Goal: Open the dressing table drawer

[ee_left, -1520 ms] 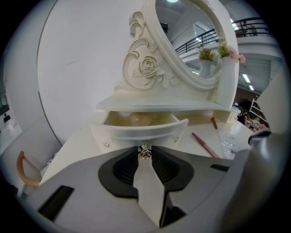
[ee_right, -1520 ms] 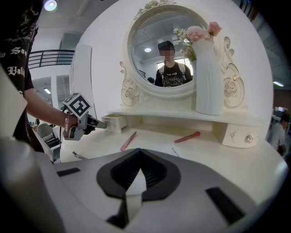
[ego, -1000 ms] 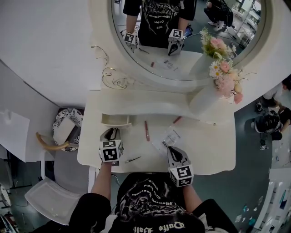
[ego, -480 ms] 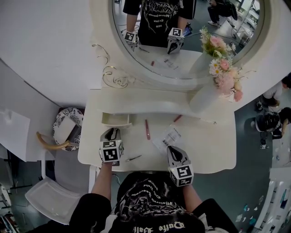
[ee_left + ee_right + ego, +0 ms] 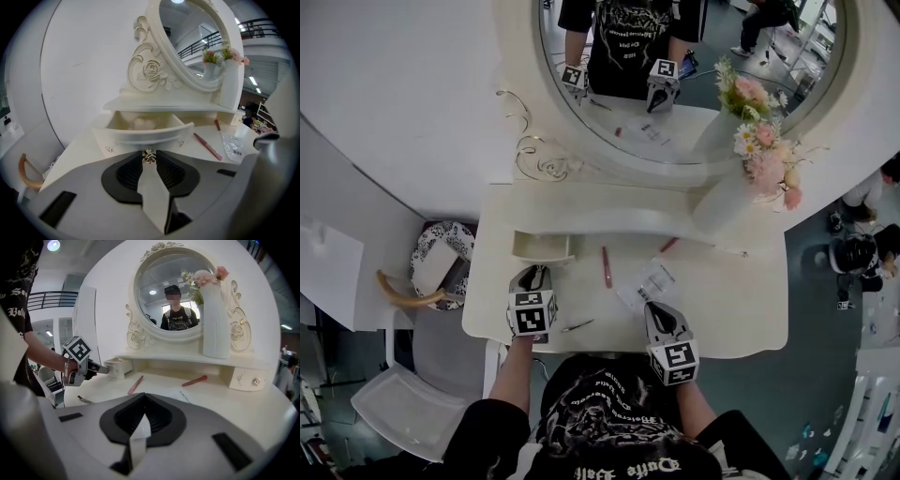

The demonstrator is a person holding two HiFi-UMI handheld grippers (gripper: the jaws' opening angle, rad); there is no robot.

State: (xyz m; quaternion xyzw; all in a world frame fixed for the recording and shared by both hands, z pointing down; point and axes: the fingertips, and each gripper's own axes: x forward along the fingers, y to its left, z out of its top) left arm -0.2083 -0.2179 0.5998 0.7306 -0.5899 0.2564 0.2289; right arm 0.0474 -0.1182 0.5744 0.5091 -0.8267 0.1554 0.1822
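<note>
The small cream left drawer [image 5: 140, 133] of the dressing table [image 5: 741, 319] stands pulled out from under the shelf, with a pale lump inside it. Its little metal knob [image 5: 149, 156] sits pinched between the tips of my left gripper [image 5: 149, 158], which is shut on it. From above, the left gripper [image 5: 534, 273] points at the drawer [image 5: 542, 246] front. My right gripper [image 5: 657, 309] rests over the tabletop near the front edge, jaws together and holding nothing [image 5: 143, 397]. A second drawer [image 5: 246, 377] at the right end is closed.
A pink pen [image 5: 604, 267], a red pen [image 5: 666, 247], a clear plastic packet [image 5: 647, 281] and a hair clip [image 5: 575, 327] lie on the tabletop. A white vase of flowers [image 5: 727, 202] stands on the shelf at right, before the round mirror [image 5: 675, 75]. A patterned basket [image 5: 441, 262] sits left of the table.
</note>
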